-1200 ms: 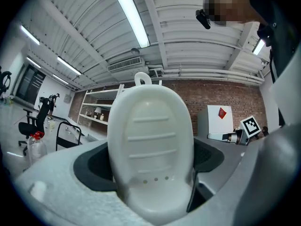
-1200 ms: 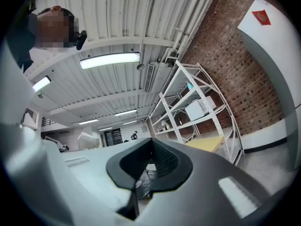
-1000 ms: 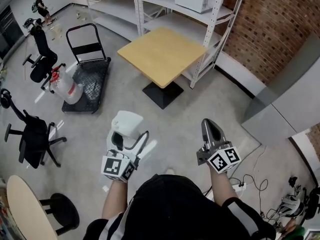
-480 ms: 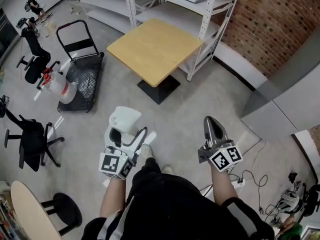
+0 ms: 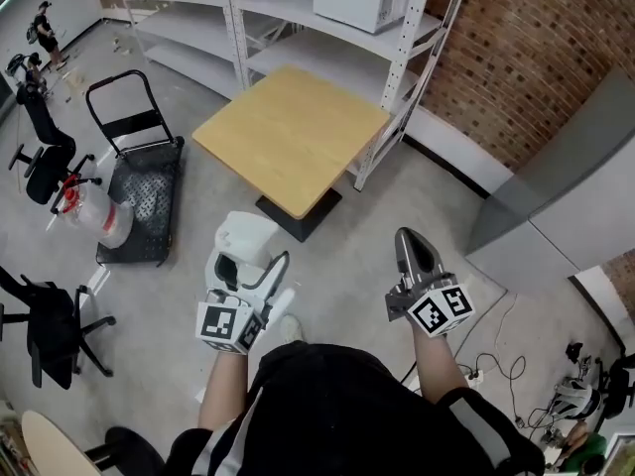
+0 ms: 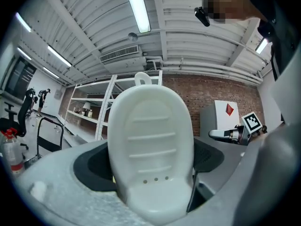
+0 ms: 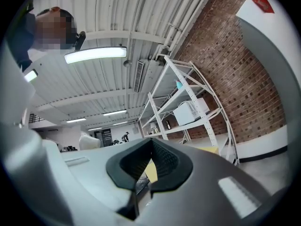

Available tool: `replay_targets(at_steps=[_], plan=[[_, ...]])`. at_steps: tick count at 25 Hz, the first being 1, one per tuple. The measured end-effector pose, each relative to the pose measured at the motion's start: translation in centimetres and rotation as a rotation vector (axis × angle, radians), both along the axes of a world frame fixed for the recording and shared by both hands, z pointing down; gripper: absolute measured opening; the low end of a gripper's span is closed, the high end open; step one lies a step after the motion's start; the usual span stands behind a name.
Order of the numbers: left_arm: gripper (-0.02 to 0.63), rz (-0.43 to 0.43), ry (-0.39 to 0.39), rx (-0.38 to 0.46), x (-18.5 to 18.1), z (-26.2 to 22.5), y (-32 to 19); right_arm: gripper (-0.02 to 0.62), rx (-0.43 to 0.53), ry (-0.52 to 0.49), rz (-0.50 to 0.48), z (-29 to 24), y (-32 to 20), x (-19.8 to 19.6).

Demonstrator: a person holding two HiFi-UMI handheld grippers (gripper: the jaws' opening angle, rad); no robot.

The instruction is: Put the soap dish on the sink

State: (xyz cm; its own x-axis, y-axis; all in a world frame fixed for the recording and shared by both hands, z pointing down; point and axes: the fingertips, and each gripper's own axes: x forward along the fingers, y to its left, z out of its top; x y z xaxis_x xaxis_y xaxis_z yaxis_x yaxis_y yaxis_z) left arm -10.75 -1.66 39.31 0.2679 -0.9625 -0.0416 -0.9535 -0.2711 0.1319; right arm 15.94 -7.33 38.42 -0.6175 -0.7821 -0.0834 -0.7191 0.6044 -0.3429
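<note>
Left gripper view: left tool (image 6: 150,163) clamps a white ribbed plastic soap dish (image 6: 150,126), mid-carry; right tool (image 7: 149,169) closed, apparently empty; next, locate the sink.

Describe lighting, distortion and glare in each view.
Head view: even light, soft shadows, sharp, wide-angle bend at edges. Left gripper view: strong fisheye, dark corners; the white oval plastic soap dish looms large; the ceiling tube light glares. Right gripper view: same fisheye; the long ceiling lamp is blown out.

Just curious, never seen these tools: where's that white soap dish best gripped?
Probably across its width at one end, coming from that end, as the left gripper holds the soap dish now: its long sides run near parallel for the jaws.
</note>
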Motion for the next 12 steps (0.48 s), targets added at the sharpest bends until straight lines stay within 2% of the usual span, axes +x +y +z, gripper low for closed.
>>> replay_targets(at_steps=[7, 12], plan=[[0.471, 0.036, -0.008, 0.002, -4.3, 0.0, -5.4, 0.003, 0.017, 0.013, 0.007, -1.1, -5.0, -5.6], [0.471, 0.049, -0.003, -0.025, -6.4, 1.1, -8.1, 0.003, 0.0, 0.015, 0.017, -0.5, -7.1, -7.9]])
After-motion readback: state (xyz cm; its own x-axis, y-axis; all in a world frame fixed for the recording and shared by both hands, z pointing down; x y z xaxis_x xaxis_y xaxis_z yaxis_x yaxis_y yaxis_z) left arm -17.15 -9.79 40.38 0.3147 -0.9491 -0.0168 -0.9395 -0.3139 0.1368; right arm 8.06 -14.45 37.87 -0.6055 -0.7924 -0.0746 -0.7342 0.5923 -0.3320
